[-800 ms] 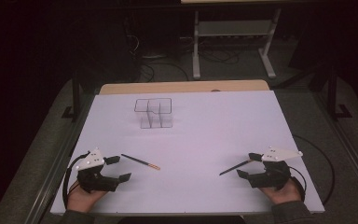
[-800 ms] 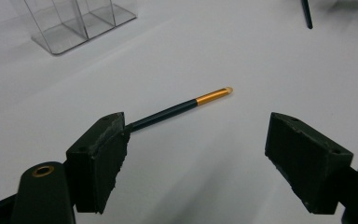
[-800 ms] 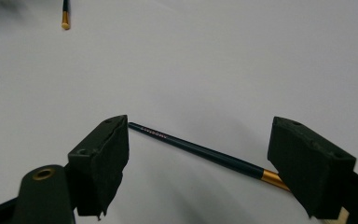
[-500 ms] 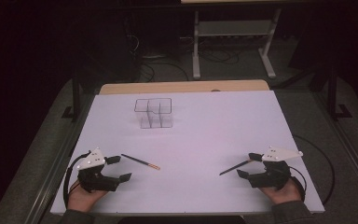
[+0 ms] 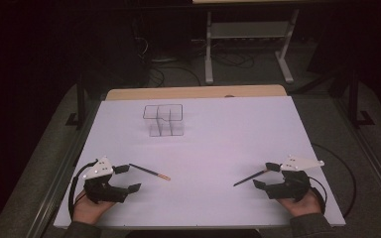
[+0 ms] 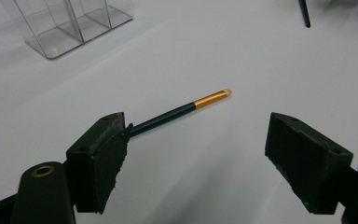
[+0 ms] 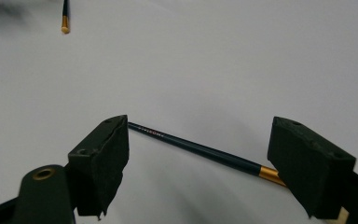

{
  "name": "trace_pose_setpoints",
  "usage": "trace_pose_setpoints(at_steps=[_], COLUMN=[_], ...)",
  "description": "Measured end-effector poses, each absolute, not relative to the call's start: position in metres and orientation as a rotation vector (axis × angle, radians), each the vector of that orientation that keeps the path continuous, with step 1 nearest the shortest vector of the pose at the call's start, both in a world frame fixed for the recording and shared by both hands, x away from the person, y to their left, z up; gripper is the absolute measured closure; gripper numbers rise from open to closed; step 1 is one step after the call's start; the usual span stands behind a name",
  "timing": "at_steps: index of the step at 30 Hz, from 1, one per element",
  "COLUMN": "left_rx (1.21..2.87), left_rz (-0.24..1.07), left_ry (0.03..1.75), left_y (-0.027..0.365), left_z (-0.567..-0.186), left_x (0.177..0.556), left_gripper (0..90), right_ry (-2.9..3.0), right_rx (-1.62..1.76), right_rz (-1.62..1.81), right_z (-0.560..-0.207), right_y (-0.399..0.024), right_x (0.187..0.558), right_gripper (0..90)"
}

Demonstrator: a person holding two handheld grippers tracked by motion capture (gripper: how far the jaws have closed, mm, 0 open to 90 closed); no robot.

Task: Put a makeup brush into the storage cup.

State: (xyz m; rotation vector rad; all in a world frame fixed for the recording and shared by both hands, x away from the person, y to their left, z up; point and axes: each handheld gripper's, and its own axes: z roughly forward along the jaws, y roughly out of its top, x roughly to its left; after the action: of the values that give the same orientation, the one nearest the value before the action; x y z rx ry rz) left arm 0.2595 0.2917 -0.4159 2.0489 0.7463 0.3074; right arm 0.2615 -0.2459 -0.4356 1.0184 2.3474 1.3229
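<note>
Two slim dark brushes with gold ferrules lie on the white table. One brush lies just ahead of my left gripper, which rests open at the near left. In the left gripper view this brush runs out from behind the left jaw, its pale tip pointing away, and the left gripper holds nothing. The other brush lies by my right gripper, also open, at the near right. In the right gripper view that brush lies flat across the gap of the right gripper, untouched by the pads.
A clear plastic organizer with several compartments stands upright toward the far left-centre of the table; its base shows in the left gripper view. A wooden edge borders the far side. Dark floor, cables and a metal stand lie beyond.
</note>
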Motion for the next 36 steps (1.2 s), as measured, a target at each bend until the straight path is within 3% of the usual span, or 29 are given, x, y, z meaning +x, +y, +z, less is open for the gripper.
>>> trace_pose_setpoints(at_steps=[16, 36], left_rx=[2.120, 2.286], left_rz=[0.260, 0.272], left_ry=[0.724, 0.534], left_y=[0.286, 0.269], left_z=[-0.398, -0.362], left_x=[0.268, 0.304], left_gripper=[22.7, 24.6], right_ry=[2.334, 2.352], right_rx=[1.024, 0.999], right_rz=[1.353, 1.344], right_z=[-0.433, -0.432], right_y=[-0.247, -0.243], right_x=[0.263, 0.264], right_gripper=[19.3, 19.1])
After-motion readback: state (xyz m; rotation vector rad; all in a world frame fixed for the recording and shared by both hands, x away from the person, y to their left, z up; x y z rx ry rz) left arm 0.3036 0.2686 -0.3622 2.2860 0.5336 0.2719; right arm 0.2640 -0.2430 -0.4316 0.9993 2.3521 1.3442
